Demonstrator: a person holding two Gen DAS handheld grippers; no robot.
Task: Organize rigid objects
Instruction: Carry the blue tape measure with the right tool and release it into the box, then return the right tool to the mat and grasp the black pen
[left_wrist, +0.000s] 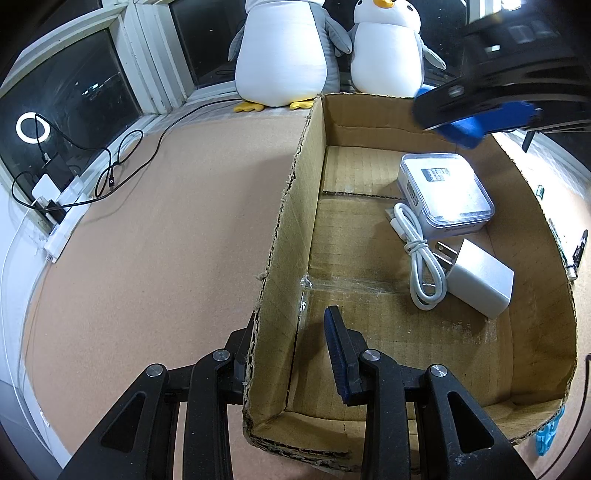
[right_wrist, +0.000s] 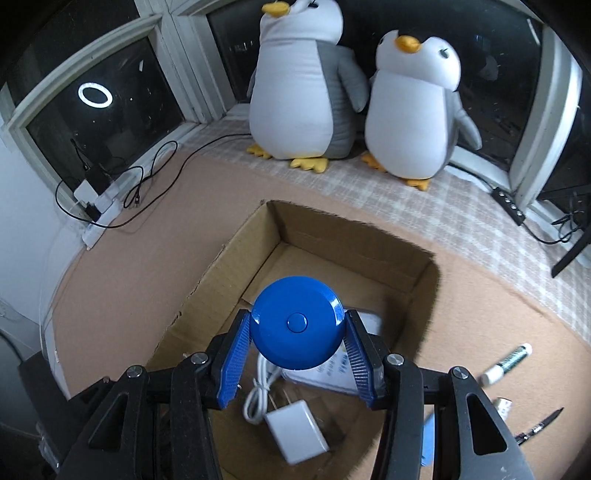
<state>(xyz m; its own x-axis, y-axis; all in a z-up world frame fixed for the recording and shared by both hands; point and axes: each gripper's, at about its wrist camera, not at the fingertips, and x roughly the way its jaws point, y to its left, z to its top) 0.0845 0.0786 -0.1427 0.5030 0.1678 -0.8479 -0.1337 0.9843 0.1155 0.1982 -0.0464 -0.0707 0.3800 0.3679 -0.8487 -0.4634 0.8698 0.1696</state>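
Observation:
An open cardboard box (left_wrist: 291, 206) lies on the tan mat. My left gripper (left_wrist: 291, 314) is shut on the box's near left wall, with one finger outside and the blue-padded finger (left_wrist: 338, 354) inside. Inside the box are a white case with a clear lid (left_wrist: 447, 192), a coiled white cable (left_wrist: 417, 251) and a white plug charger (left_wrist: 480, 280). My right gripper (right_wrist: 297, 315) is shut on a round blue disc with a centre button (right_wrist: 295, 291) and holds it above the box (right_wrist: 354, 243). In the left wrist view it shows blurred at the top right, over the box's far corner.
Two plush penguins (right_wrist: 303, 92) (right_wrist: 410, 110) sit on the checked cloth behind the box. Right of the box lie a white-and-green marker (right_wrist: 506, 363) and a small dark blade (right_wrist: 543, 424). Black cables and a white power strip (left_wrist: 62, 218) run along the left window ledge.

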